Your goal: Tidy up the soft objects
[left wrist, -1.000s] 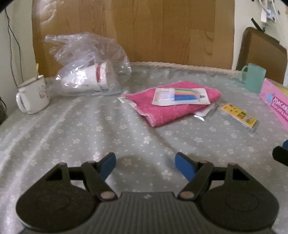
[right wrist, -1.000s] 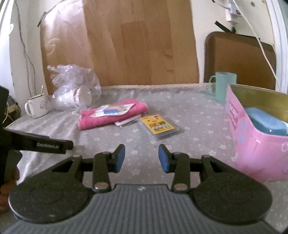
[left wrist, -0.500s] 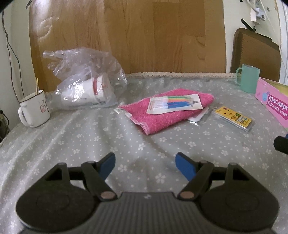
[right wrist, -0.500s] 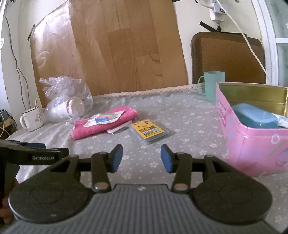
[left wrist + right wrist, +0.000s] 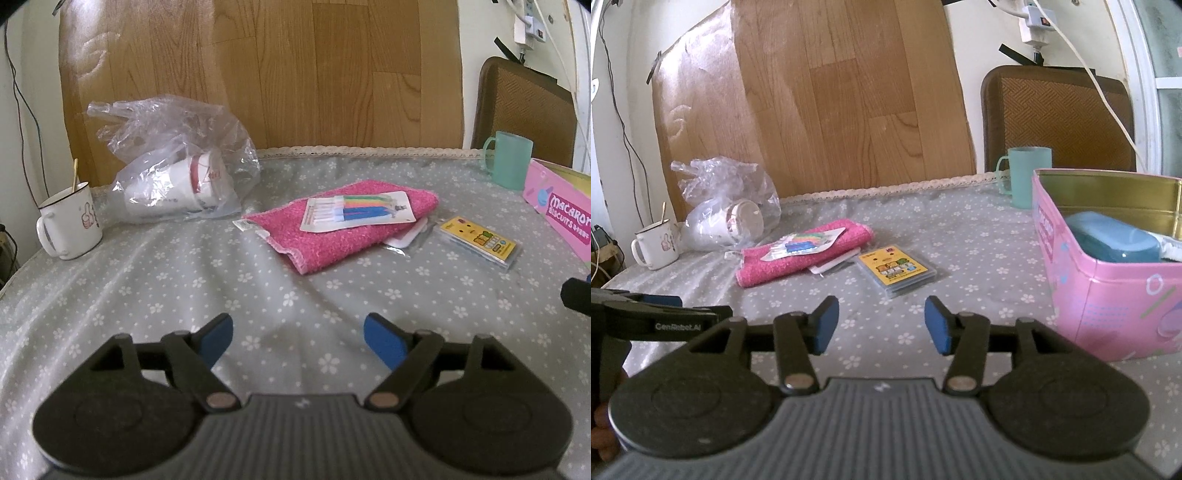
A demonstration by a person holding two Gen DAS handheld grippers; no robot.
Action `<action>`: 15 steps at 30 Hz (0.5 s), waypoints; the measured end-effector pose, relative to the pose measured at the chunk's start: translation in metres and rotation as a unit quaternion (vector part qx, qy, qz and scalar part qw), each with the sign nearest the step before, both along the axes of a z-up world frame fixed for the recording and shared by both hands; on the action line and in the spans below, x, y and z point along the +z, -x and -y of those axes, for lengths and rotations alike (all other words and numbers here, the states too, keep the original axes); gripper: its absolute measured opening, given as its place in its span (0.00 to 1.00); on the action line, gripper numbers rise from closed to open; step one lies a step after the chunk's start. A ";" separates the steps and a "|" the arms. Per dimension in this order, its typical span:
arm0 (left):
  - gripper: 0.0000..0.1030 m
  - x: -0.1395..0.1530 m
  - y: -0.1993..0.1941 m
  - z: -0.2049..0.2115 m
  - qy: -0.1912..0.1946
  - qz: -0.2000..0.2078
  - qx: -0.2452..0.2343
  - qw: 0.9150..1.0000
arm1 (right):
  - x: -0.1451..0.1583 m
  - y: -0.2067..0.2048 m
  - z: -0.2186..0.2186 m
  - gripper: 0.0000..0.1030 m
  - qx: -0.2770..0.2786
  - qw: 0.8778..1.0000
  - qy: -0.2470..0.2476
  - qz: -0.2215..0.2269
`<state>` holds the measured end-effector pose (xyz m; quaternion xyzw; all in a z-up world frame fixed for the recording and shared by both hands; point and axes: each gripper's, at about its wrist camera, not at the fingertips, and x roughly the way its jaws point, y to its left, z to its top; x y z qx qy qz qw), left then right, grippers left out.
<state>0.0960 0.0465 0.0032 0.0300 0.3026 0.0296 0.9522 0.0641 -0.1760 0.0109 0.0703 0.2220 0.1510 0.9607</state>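
Hovering tools (image 5: 297, 338) apart, pink towel (image 5: 343, 229) mid-table

I see a wood-grain board (image 5: 827, 99) against the pale wall (image 5: 979, 33) — woven brown chair back (image 5: 1058, 118) beside it, daylit.

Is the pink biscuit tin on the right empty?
No, the pink biscuit tin is open at the top and a blue case lies inside it.

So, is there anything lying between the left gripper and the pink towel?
No. In the left wrist view only bare flowered tablecloth lies between the open left gripper and the pink towel.
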 end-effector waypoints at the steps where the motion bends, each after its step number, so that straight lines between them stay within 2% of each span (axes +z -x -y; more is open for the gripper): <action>1: 0.80 0.000 0.000 0.000 0.001 0.000 -0.001 1.000 | 0.000 0.000 0.000 0.53 0.000 1.000 0.001 0.000; 5: 0.87 0.001 0.002 -0.001 0.006 0.003 -0.007 1.000 | 0.000 0.000 -0.002 0.54 -0.003 1.000 0.002 -0.002; 15: 0.90 0.003 0.003 -0.002 0.016 0.008 -0.023 1.000 | -0.001 -0.001 -0.005 0.56 -0.006 1.000 0.008 -0.009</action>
